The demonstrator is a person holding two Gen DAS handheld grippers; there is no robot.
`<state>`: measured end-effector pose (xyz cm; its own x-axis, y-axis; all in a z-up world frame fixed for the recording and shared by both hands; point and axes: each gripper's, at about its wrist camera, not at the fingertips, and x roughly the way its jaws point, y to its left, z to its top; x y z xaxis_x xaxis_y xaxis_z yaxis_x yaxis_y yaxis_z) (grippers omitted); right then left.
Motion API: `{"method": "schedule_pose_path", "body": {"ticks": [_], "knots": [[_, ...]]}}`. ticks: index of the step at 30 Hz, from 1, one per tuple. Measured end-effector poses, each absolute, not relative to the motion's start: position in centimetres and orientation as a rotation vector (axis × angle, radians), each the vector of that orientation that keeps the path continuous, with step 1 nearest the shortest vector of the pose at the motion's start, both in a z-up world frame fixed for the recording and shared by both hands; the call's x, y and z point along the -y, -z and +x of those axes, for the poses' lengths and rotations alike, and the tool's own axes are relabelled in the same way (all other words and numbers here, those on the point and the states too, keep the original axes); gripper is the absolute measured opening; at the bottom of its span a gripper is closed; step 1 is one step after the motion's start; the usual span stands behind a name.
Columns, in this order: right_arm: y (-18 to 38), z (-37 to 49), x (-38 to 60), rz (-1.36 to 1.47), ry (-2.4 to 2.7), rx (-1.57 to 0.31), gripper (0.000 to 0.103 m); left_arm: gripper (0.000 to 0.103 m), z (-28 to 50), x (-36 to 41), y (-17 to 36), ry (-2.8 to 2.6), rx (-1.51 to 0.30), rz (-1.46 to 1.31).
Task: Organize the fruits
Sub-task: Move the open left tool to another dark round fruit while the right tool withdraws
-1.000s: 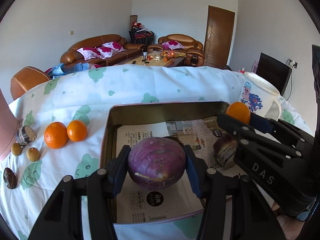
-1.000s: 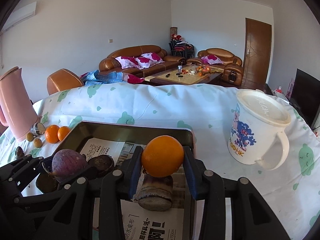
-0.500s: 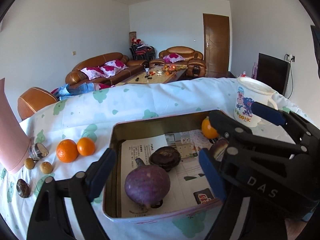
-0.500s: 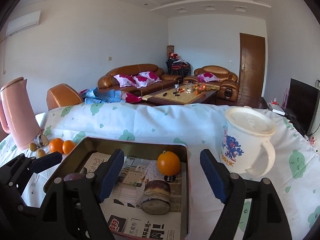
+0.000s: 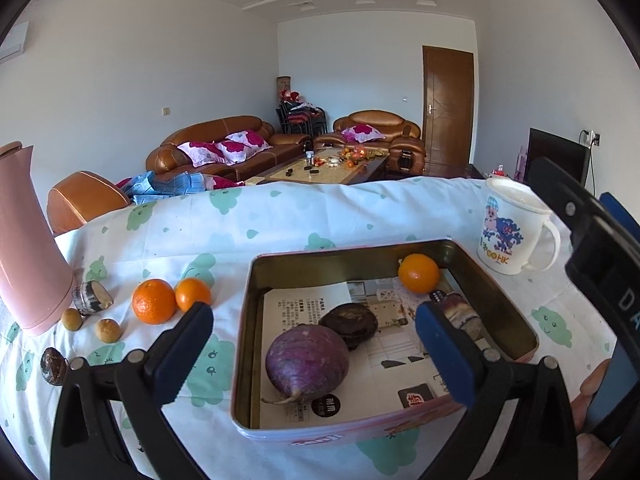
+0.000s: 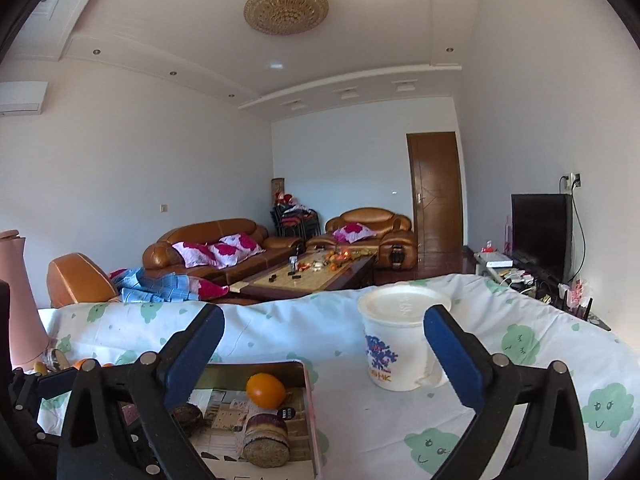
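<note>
So roughly halfway: the tin tray [image 5: 524,326] now holds the purple turnip-looking thing [image 5: 307,360], an orange [image 5: 419,273] at its far corner and two dark pieces. Two oranges [image 5: 154,301] plus small brown fruits left of the tray remain. A second ago both grippers clamped fruit; now the left gripper [image 5: 314,354] and right gripper [image 6: 324,354] have just been opening and gape wide, empty.

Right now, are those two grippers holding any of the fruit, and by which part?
Nothing is held. The left gripper and right gripper have just been opening and stand empty; the purple turnip and orange lie in the tin.
</note>
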<state>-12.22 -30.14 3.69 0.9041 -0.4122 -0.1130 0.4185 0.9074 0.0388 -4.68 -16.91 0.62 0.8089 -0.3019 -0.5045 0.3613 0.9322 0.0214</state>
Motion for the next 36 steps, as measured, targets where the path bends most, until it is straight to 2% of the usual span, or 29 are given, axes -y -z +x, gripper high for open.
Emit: {"method": "schedule_pose_path", "body": {"ticks": [6, 23, 36], "knots": [[-3.5, -11.5, 30.1, 0.069, 0.407, -0.155, 0.101, 0.103, -4.6, 16.0, -0.6, 0.316, -0.516, 0.085], [-3.3, -13.7, 29.6, 0.130, 0.430, -0.116, 0.101, 0.103, -7.0, 13.4, -1.5, 0.214, -0.376, 0.035], [-3.0, -14.3, 28.5, 0.180, 0.448, -0.154, 0.101, 0.103, -8.2, 10.5, -1.7, 0.219, -0.353, 0.040]]}}
